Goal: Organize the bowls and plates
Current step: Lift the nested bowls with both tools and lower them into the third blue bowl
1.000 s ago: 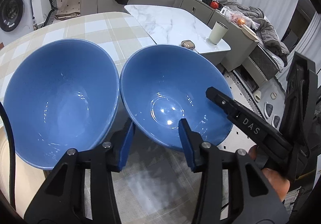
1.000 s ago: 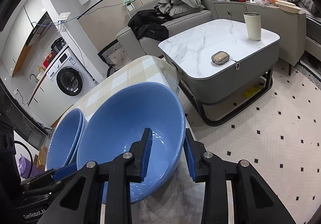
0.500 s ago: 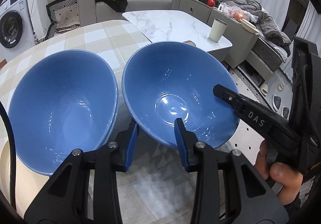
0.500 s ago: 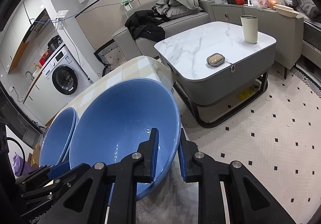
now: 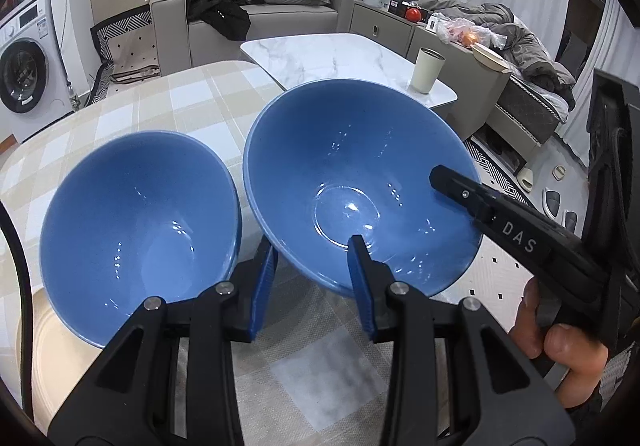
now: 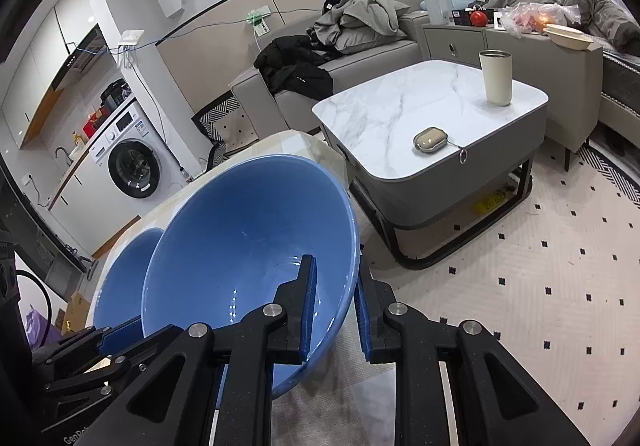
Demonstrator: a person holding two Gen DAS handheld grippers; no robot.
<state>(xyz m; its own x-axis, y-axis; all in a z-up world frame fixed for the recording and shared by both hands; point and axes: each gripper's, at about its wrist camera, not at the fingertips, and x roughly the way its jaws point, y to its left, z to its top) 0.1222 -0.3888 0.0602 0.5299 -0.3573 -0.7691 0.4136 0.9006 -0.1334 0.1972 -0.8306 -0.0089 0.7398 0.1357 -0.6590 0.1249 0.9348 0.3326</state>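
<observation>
Blue right-hand bowl (image 5: 352,182) is tilted above the checked tabletop (image 5: 152,110): your left gripper (image 5: 312,278) fingers pinch its near rim, your right gripper (image 6: 334,306) fingers clamp its right rim. Second blue bowl (image 5: 136,214) sits just beside it, on a cream plate (image 5: 36,334).

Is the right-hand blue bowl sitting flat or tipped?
Tipped: the bowl leans toward the camera, its rim pinched by the right gripper.
</observation>
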